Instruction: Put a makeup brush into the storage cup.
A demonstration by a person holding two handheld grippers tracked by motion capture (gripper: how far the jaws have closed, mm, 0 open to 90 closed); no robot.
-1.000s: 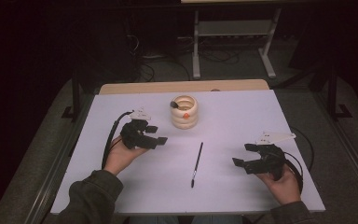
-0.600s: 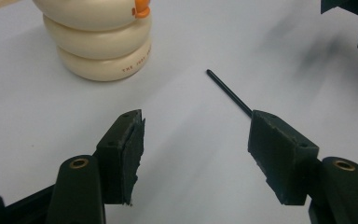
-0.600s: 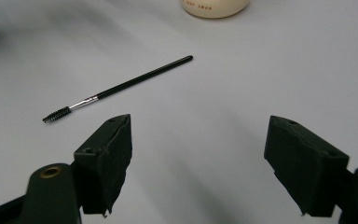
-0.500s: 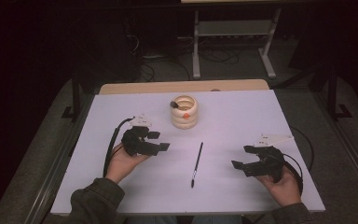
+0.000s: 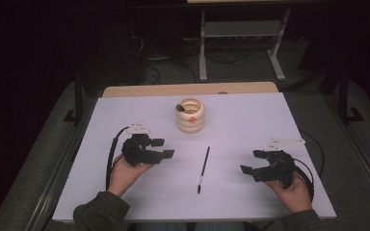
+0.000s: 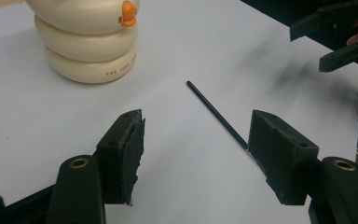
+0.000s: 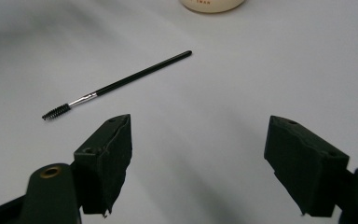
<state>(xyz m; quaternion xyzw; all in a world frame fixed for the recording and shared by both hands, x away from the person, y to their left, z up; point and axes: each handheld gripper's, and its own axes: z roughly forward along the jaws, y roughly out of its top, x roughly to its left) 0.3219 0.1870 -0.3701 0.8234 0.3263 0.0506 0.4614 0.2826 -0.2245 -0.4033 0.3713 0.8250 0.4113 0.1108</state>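
Black brush (image 5: pixel 203 169) flat between open tools, untouched.

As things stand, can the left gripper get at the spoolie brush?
Probably yes: the left gripper is open, and bare table lies between it and the spoolie brush, with nothing in the way.

In my left gripper view my own pad (image 6: pixel 279 161) covers the lower part of the brush (image 6: pixel 212 109) — its bristle end is hidden. The cream holder (image 6: pixel 86 51) is cut at the top edge, and its small print is too small to read. In my right gripper view the holder (image 7: pixel 212 5) shows just a thin strip.
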